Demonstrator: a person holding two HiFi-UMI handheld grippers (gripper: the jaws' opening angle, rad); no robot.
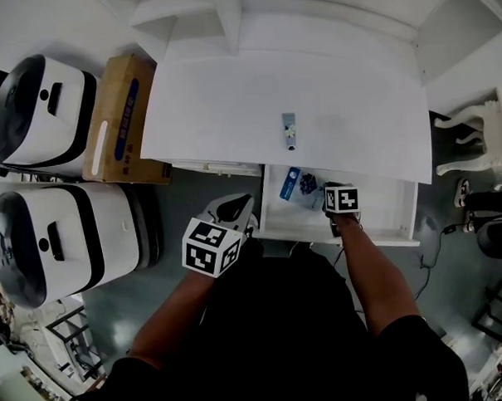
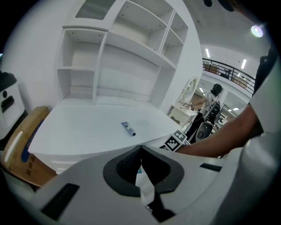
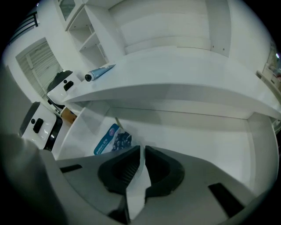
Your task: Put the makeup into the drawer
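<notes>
Just beside right tongs (image 3: 142, 152), sachet (image 3: 110, 139)

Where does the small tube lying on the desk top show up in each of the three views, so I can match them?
Head view: the tube lies near the middle of the white desk top, above the open drawer.
Left gripper view: the tube is just left of centre, on the desk top.
Right gripper view: the tube is at upper left, on the desk top.
Shared landmark: the white desk top.
</notes>
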